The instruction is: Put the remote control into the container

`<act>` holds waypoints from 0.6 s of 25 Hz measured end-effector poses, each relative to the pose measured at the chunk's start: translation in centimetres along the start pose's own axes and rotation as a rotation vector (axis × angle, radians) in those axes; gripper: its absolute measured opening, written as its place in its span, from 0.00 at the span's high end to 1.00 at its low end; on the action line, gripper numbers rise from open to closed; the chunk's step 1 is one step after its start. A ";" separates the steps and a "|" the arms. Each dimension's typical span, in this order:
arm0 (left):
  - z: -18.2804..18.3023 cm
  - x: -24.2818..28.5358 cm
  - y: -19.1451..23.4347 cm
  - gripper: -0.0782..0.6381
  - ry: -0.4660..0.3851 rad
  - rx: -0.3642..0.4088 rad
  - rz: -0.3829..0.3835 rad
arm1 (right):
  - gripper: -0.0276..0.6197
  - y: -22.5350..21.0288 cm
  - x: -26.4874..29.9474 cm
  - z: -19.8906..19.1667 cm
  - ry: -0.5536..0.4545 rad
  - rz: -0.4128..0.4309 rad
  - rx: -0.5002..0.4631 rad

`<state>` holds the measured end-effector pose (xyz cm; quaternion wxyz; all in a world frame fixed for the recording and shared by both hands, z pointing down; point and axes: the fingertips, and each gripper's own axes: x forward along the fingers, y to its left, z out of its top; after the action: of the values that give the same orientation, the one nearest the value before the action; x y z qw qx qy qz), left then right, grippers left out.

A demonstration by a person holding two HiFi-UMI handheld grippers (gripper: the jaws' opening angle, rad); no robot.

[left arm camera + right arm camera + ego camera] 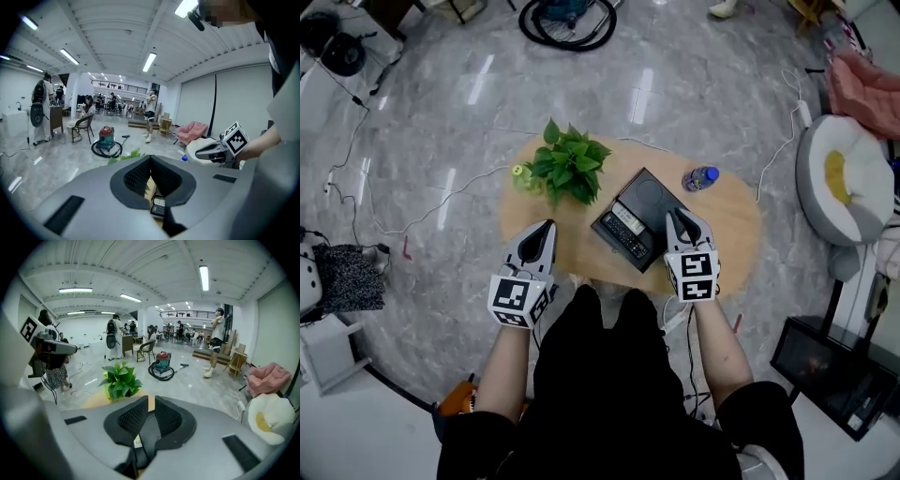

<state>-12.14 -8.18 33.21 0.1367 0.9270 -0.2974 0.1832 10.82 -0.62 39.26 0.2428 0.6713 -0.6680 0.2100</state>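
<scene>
As far as can be told from the small head view, looks done: remote control lying inside container, mid-table, right of plant. Left gripper pressed together, right gripper a slit apart, both empty, over the near side. Apparently nothing left.

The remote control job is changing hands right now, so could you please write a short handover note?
Left gripper: shut, empty, held up at the near edge of the table.
Right gripper: jaws a narrow gap apart, nothing between them, held up beside the container.
Remote control: lies inside the black container, in the middle of the table, between the plant and the bottle.
Done: the remote is in the container and neither gripper touches it.
Left: apparently nothing, beyond checking that it lies flat.
</scene>
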 end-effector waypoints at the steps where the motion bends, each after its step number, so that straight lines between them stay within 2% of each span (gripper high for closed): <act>1: 0.8 -0.1 -0.5 0.88 -0.011 0.016 0.002 | 0.88 -0.6 -1.0 0.4 -0.021 -0.005 0.013; 4: 2.6 -0.1 -2.3 0.88 -0.042 0.051 -0.004 | 0.89 -2.0 -4.1 1.4 -0.102 -0.016 0.026; 7: 3.8 -0.2 -3.8 0.88 -0.090 0.009 -0.028 | 0.89 -3.0 -6.9 2.2 -0.176 -0.030 0.014; 10: 4.8 -0.1 -5.0 0.88 -0.127 -0.002 -0.063 | 0.90 -4.2 -9.0 2.1 -0.196 -0.054 -0.002; 15: 6.1 1.1 -7.5 0.88 -0.135 -0.001 -0.129 | 0.90 -7.2 -11.5 1.3 -0.209 -0.100 0.061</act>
<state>-5.25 -5.07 27.14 0.1282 0.9545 -0.2454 0.1111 17.77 7.63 30.94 0.1615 0.7291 -0.6487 0.1466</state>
